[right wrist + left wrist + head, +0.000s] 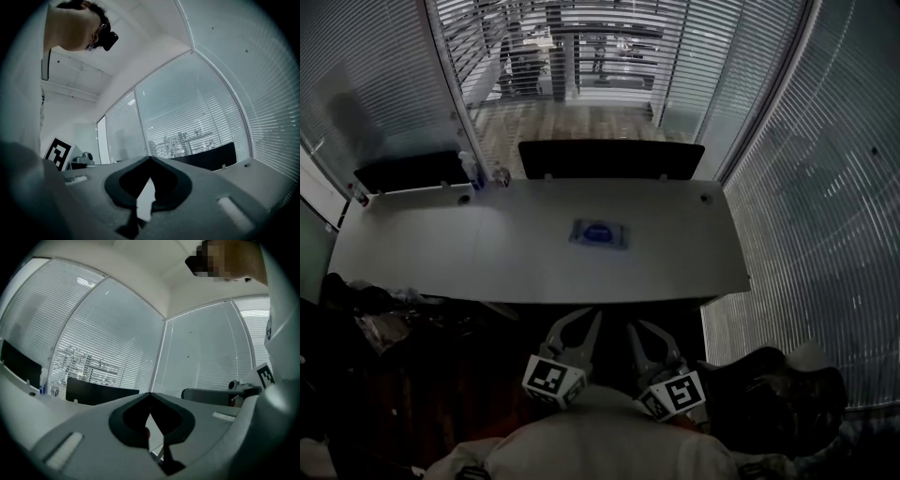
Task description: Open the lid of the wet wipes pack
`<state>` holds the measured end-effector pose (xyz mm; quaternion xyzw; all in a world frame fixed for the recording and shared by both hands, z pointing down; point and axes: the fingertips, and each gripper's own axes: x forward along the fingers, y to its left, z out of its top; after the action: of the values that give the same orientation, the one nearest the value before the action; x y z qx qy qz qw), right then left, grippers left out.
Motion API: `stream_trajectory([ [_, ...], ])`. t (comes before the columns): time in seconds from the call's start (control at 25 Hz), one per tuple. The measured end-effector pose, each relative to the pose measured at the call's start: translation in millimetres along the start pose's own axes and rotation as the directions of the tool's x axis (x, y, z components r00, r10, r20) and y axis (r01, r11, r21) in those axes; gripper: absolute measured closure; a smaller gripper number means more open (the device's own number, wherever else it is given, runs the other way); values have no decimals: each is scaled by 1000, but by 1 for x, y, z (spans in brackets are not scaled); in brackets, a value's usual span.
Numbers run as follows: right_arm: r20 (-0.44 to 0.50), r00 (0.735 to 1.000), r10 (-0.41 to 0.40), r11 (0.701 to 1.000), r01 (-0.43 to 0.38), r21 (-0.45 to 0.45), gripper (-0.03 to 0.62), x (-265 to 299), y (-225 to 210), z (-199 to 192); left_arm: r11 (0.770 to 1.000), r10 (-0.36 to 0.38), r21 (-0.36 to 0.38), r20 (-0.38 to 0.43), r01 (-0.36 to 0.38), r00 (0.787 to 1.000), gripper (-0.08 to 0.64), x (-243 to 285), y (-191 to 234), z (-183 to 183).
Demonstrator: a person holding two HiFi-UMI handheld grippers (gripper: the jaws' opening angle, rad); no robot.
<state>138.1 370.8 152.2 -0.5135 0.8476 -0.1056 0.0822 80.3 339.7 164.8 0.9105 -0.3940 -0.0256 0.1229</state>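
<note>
The wet wipes pack (598,233), pale with a blue oval lid, lies flat near the middle of the white table (441,253), lid down. Both grippers hang close to the person's body, short of the table's near edge and well away from the pack. My left gripper (592,317) is shut with nothing in it; its tips meet in the left gripper view (150,394). My right gripper (634,328) is likewise shut and empty, tips together in the right gripper view (150,158). Neither gripper view shows the pack.
A black chair back (609,158) stands behind the table, another (411,172) at the far left. A bottle (471,170) and a small cup (501,176) sit at the table's back left. Blind-covered glass walls surround the room. Dark clutter (380,323) lies at lower left.
</note>
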Motion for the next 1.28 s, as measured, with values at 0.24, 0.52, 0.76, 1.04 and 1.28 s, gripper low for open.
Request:
stream_trajectory([
  [0.24, -9, 1000, -7, 1000, 7, -17, 592, 25, -5, -4, 1000, -10, -5, 11, 10, 1000, 557, 13, 22, 5],
  [0.52, -21, 1000, -12, 1000, 12, -17, 592, 80, -14, -6, 1000, 2, -19, 21, -1, 1000, 557, 35, 73, 14],
  [0.76, -32, 999, -21, 999, 19, -35, 592, 140, -28, -3, 999, 1, -35, 20, -1, 1000, 557, 69, 126, 25],
  [1.04, -23, 999, -41, 998, 40, -49, 592, 212, -49, 19, 999, -16, -45, 36, 17, 999, 557, 115, 179, 59],
  [1.28, -32, 998, -58, 997, 56, -60, 592, 267, -49, 25, 998, -21, -54, 31, 22, 999, 557, 133, 229, 78],
])
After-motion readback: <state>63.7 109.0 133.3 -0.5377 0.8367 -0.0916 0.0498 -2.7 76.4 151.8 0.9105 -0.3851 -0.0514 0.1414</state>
